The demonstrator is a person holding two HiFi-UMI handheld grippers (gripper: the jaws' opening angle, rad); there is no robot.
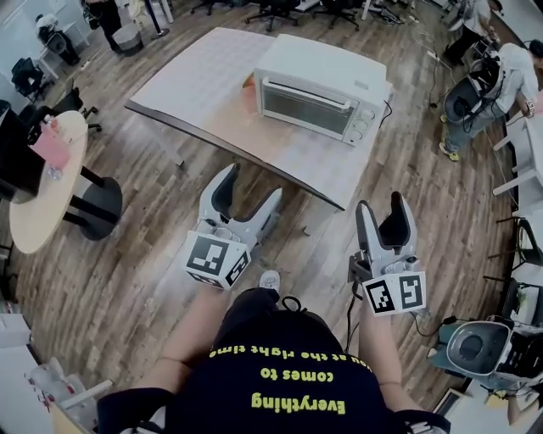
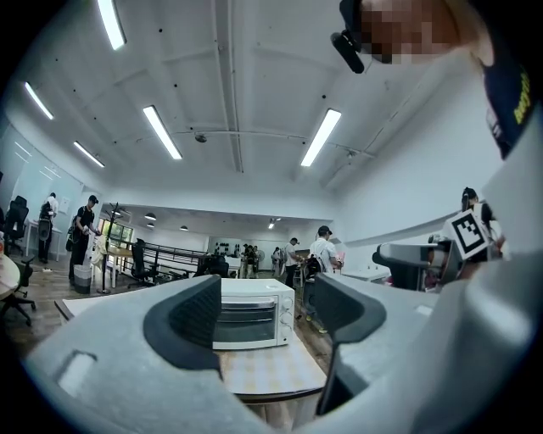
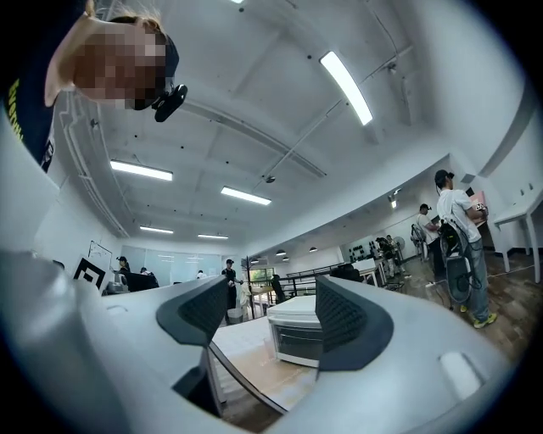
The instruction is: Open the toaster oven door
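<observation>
A white toaster oven (image 1: pixel 318 89) stands on the pale table (image 1: pixel 195 80), its glass door shut, a handle bar along the door's top and knobs at its right. Both grippers hang in the air short of the table's near edge, well apart from the oven. My left gripper (image 1: pixel 253 188) is open with nothing between its jaws. My right gripper (image 1: pixel 382 208) is open and empty too. In the left gripper view the oven (image 2: pixel 250 314) shows between the open jaws, far off. The right gripper view shows the oven (image 3: pixel 295 335) from its left front corner.
The table's near edge (image 1: pixel 254 161) runs diagonally in front of me. A round wooden table (image 1: pixel 38 191) with a pink thing on it stands at the left. Office chairs (image 1: pixel 280 13) line the back. People (image 1: pixel 509 76) stand at the right. A grey machine (image 1: pixel 479 347) sits at bottom right.
</observation>
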